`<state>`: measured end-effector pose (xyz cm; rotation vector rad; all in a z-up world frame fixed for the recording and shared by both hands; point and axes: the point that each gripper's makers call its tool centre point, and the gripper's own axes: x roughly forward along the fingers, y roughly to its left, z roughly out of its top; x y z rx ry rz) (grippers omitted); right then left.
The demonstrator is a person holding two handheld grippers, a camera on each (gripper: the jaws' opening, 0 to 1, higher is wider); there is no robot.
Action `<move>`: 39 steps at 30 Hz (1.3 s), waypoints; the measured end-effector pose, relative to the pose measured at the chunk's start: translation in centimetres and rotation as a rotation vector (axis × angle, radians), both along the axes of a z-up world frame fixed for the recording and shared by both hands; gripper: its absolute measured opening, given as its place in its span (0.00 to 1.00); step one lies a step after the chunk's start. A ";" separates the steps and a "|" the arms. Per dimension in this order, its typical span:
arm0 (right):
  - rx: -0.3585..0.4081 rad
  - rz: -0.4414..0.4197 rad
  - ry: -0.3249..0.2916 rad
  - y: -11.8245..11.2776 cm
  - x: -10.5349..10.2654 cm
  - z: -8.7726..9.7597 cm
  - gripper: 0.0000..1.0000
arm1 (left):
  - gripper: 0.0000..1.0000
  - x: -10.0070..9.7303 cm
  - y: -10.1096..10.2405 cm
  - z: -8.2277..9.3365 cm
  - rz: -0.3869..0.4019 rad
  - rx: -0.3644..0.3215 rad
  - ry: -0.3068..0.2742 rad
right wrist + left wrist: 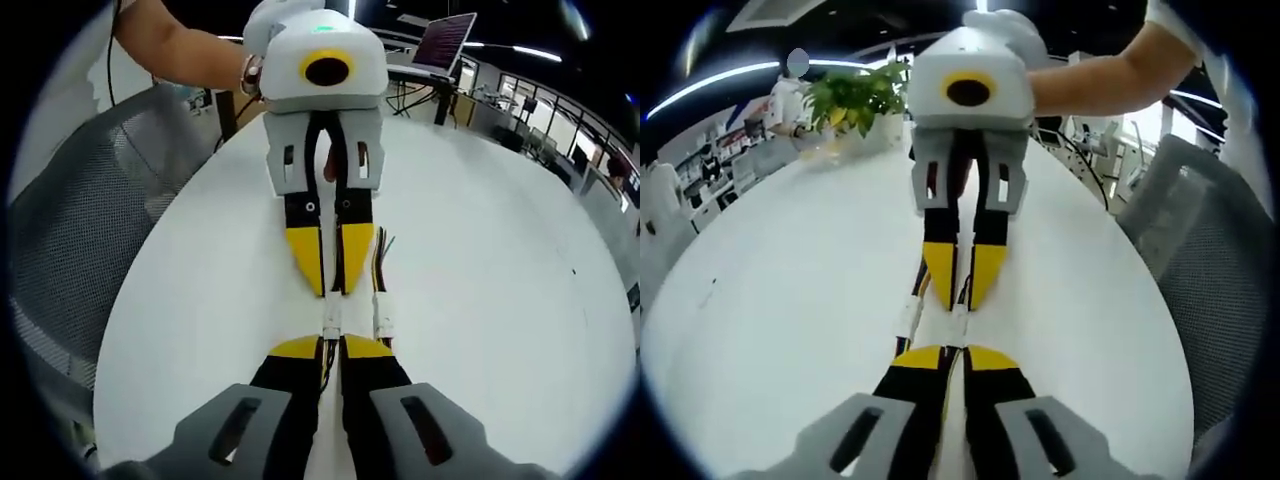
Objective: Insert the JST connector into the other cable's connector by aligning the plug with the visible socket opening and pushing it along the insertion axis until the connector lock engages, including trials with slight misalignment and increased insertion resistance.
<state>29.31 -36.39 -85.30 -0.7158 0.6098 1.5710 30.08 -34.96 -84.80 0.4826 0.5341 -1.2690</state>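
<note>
Both grippers, left gripper [954, 358] and right gripper [332, 348], were clamped on cables above the table [480, 260], connectors [331, 318] seemingly joined, lock unconfirmed, spare cable [384, 315] beside.

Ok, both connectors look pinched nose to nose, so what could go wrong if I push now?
1. The white connector between the left hand-held gripper and the right hand-held gripper sits in a tiny gap, so any tilt could jam the plug.
2. A second white connector with loose wires lies right alongside and could snag.
3. The grip is by narrow yellow tips; resistance might make the cable slip.
</note>
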 end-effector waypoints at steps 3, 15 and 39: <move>-0.003 -0.008 0.001 -0.1 0.1 0.0 0.04 | 0.01 0.0 0.0 0.0 0.001 0.000 0.000; 0.011 -0.051 0.005 -0.2 0.2 0.5 0.05 | 0.03 0.0 0.5 0.3 0.031 -0.009 0.012; 0.093 -0.305 -0.061 -1.5 0.5 4.6 0.28 | 0.40 -0.3 1.4 5.8 0.256 -0.237 0.039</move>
